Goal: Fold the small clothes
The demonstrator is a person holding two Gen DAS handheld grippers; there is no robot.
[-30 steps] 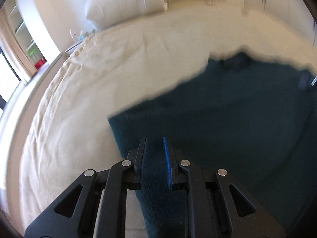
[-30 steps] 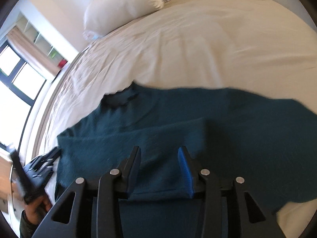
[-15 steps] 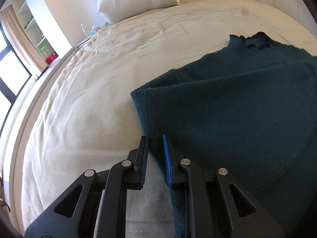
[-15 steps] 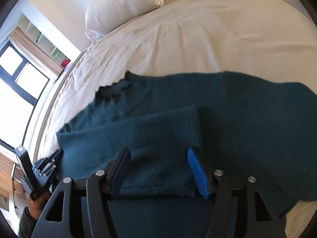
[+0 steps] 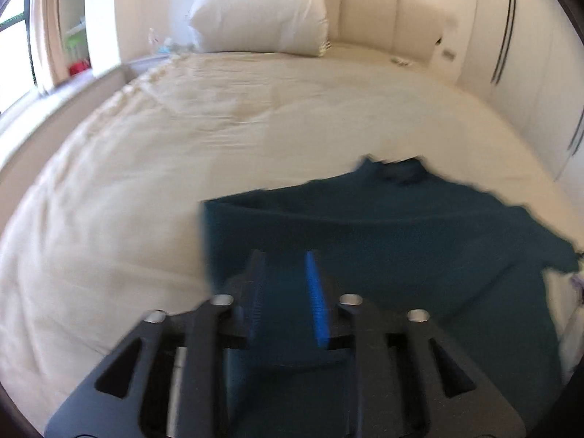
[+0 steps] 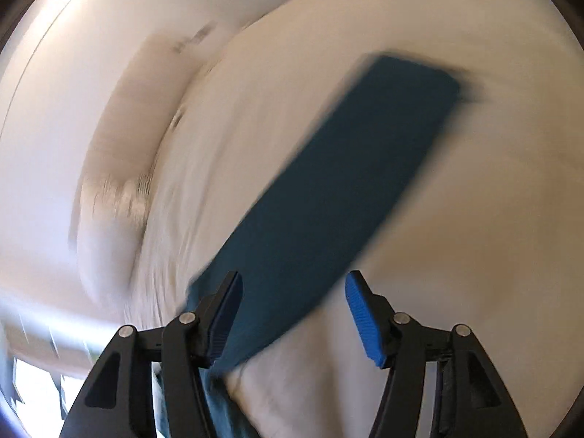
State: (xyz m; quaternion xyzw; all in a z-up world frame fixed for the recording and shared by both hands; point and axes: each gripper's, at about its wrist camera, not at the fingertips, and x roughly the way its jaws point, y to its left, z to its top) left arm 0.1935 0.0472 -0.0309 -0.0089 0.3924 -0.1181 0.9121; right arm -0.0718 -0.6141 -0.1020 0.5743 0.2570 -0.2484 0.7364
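1. The left gripper (image 5: pixel 283 277) is hovering over the near left part of the sweater (image 5: pixel 401 241), its jaws standing slightly apart with dark teal fabric showing between them; the blur makes it unclear whether they are touching the fabric.
2. The sweater is lying flat on the bed (image 5: pixel 182 168), its left side lying folded over the body and forming a straight left edge.
3. The sweater's collar (image 5: pixel 396 169) is pointing away from the gripper, toward the pillow (image 5: pixel 259 14).
4. The pillow is leaning against the headboard (image 5: pixel 383 18), well apart from the sweater.
5. White wardrobe doors (image 5: pixel 518 54) are standing to the right of the sweater, beyond the bed edge.
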